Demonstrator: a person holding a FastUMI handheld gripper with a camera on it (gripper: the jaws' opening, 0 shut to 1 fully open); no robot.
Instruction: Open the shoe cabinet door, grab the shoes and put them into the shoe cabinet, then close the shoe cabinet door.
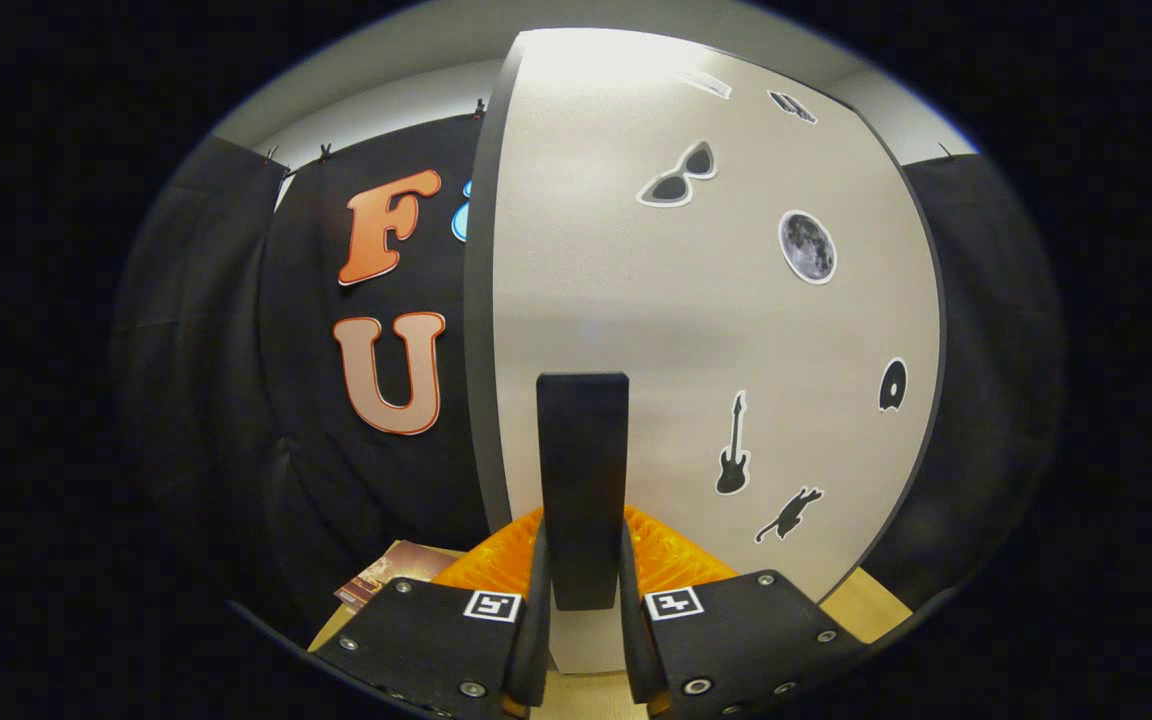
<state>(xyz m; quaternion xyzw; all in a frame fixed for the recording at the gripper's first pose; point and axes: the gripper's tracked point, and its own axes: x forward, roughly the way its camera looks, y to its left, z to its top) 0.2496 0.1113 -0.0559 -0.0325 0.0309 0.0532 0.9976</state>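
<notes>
The shoe cabinet door (716,330) is a pale panel with a dark edge (481,300) on its left side, and it stands right in front of me. It carries small stickers: sunglasses, a moon, a guitar and a cat. A black upright handle (582,440) is fixed to the door's lower part. My gripper (583,535) holds this handle, one finger pressed against each of its sides. The handle's lower end sits between the fingers.
Black booth cloth (336,470) hangs to the left of and behind the door. A brownish booklet (386,575) lies on the wooden surface (871,610) near the left finger. The door panel blocks everything straight ahead.
</notes>
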